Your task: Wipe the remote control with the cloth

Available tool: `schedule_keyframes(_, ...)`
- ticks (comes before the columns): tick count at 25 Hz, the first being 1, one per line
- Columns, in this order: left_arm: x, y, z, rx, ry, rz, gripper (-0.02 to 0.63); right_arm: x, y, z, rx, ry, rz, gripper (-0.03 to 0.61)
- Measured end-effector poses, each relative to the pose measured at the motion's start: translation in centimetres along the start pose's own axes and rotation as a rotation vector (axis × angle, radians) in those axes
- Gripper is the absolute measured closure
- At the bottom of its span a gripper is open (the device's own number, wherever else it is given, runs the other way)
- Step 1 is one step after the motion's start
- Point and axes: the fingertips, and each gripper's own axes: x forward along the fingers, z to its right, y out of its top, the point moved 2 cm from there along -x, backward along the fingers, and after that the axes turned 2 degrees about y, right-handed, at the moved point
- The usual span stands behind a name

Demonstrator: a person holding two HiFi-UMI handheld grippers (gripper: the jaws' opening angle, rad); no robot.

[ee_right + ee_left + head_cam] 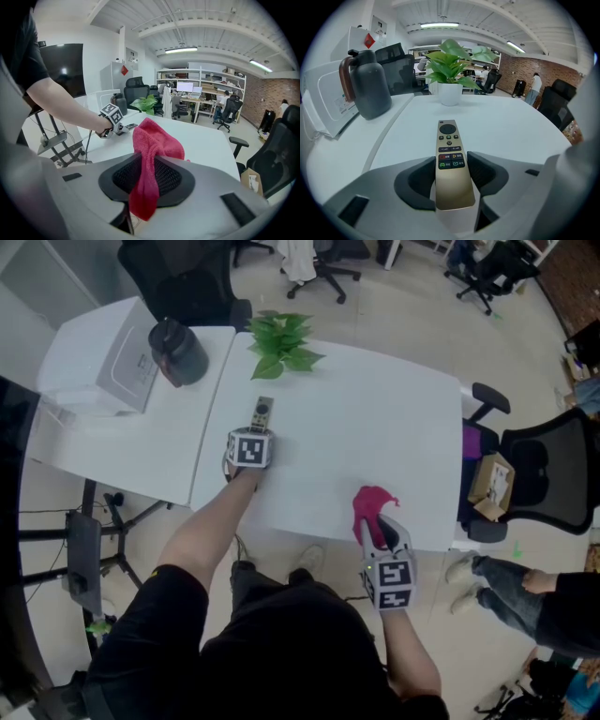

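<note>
Pink cloth [154, 140] hangs bunched from my right gripper [147, 182], whose jaws stand narrow and pinch it, by the near edge of the table [375, 418]. My left gripper [451, 179] has its jaws wide, pads against both long edges of the remote [449, 159], holding its near half. Beyond it a white pot [450, 95] holds a leafy green plant [452, 63]. A dark jug [370, 86] stands lidded on the next table, so I cannot see into it. On a chair [548, 470] to my right sits an open box [491, 486]; I cannot make out what it holds. The remote is slim and gold, lying face up on the table. It points at the pot, well apart from the cloth. It has a dark round pad at the far end and red, yellow, green and blue keys lower down.
</note>
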Motion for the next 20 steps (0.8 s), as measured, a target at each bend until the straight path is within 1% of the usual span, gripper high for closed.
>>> schedule_keyframes(4,-0.7,-0.5,0.6,0.004,-0.036,0.023,0.396,0.6,0.0,0.2,-0.005,-0.005,0.0,0.499)
schedule_keyframes(7,-1.3,-1.0,0.5,0.006,-0.041,0.025,0.396,1.0,0.0,0.4,-0.009,-0.011,-0.007,0.498)
schedule_keyframes(12,-3.1,-1.5,0.0,0.023,-0.025,0.063,0.396,1.7,-0.8,0.7,-0.023,-0.026,-0.023,0.498)
schedule_keyframes(14,-4.2,-2.0,-0.1,0.019,-0.034,0.076,0.396,2.4,-0.8,0.8,-0.022,-0.034,-0.029,0.497)
schedule_keyframes(17,-6.2,-3.2,0.5,-0.002,-0.074,0.091,0.396,3.6,-1.5,1.4,-0.02,-0.047,-0.065,0.497)
schedule_keyframes(20,-8.9,-4.2,1.1,-0.016,-0.112,0.125,0.396,5.2,-2.9,2.2,-0.025,-0.058,-0.127,0.495)
